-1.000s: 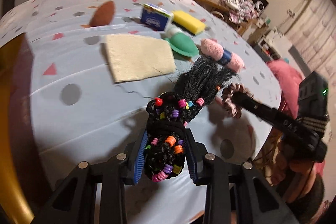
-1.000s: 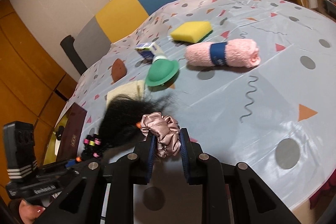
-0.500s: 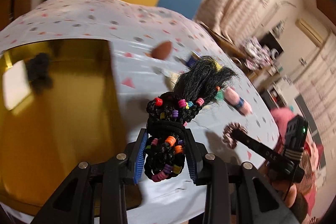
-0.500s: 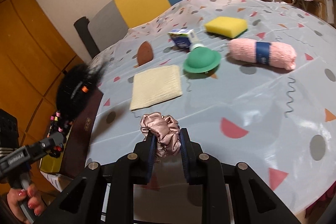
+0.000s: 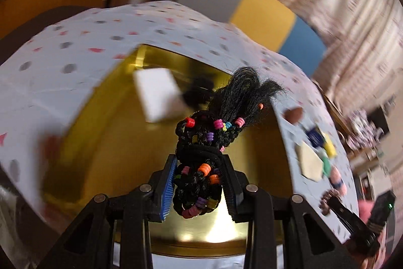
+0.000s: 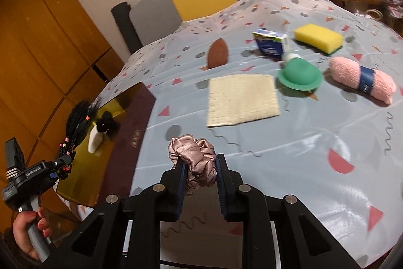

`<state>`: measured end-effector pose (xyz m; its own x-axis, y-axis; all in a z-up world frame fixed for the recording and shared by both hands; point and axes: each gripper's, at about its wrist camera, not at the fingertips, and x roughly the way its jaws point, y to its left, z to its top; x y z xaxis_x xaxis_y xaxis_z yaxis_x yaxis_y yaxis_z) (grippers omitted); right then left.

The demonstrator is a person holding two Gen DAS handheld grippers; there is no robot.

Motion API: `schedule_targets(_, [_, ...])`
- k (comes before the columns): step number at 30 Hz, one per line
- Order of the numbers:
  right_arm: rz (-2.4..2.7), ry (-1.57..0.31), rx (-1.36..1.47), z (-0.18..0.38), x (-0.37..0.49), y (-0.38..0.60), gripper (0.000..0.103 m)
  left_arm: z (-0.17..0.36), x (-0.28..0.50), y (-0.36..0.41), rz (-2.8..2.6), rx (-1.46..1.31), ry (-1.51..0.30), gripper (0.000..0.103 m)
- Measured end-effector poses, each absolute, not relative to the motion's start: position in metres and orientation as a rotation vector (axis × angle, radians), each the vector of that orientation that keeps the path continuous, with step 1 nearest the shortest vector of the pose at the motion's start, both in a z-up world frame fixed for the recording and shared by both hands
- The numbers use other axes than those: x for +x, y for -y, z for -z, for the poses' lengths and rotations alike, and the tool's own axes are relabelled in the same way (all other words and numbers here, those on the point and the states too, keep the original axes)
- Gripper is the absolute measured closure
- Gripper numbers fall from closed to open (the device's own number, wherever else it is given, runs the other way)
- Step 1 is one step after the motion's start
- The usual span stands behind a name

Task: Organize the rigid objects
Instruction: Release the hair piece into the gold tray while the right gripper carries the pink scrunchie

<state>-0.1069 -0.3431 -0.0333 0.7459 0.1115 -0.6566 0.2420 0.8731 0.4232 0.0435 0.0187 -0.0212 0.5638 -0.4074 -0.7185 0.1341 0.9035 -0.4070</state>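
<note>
The left gripper (image 5: 199, 189) has its fingers clamped on a black braided hairpiece (image 5: 201, 168) strung with coloured beads, held above the gold tray (image 5: 252, 158), which lies at the table's (image 6: 289, 143) edge. Inside the tray sit a white block (image 5: 157, 97) and a small black item (image 5: 197, 92). The right gripper (image 6: 200, 179) pinches a pink satin scrunchie (image 6: 192, 155) over the table, beside the tray. Farther from the tray lie a cream cloth (image 6: 243, 98), green hat (image 6: 299, 75), pink yarn (image 6: 362, 78) and yellow sponge (image 6: 318, 37).
</note>
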Motion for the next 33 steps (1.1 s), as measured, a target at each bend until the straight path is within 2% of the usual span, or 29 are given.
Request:
schedule_targets(16, [-0.041, -0.696, 0.427, -0.005, -0.083, 0.293, 0.08, 0.037, 0.065, -0.068, 0.094, -0.505, -0.935, 0.068])
schedule_targets(21, [-0.066, -0.705, 0.409, -0.007, -0.077, 0.281, 0.08, 0.038, 0.067, -0.074, 0.06, -0.529, -0.931, 0.065])
schedule_targets(23, [-0.076, -0.708, 0.405, -0.007, -0.075, 0.278, 0.08, 0.034, 0.064, -0.075, 0.047, -0.512, -0.908, 0.056])
schedule_targets(27, [-0.104, -0.718, 0.391, -0.011, -0.066, 0.267, 0.08, 0.025, 0.055, -0.079, 0.002, -0.494, -0.848, 0.051])
schedule_targets(33, [-0.164, -0.758, 0.36, -0.012, -0.032, 0.243, 0.08, 0.023, 0.055, -0.064, 0.103, -0.472, -0.856, 0.05])
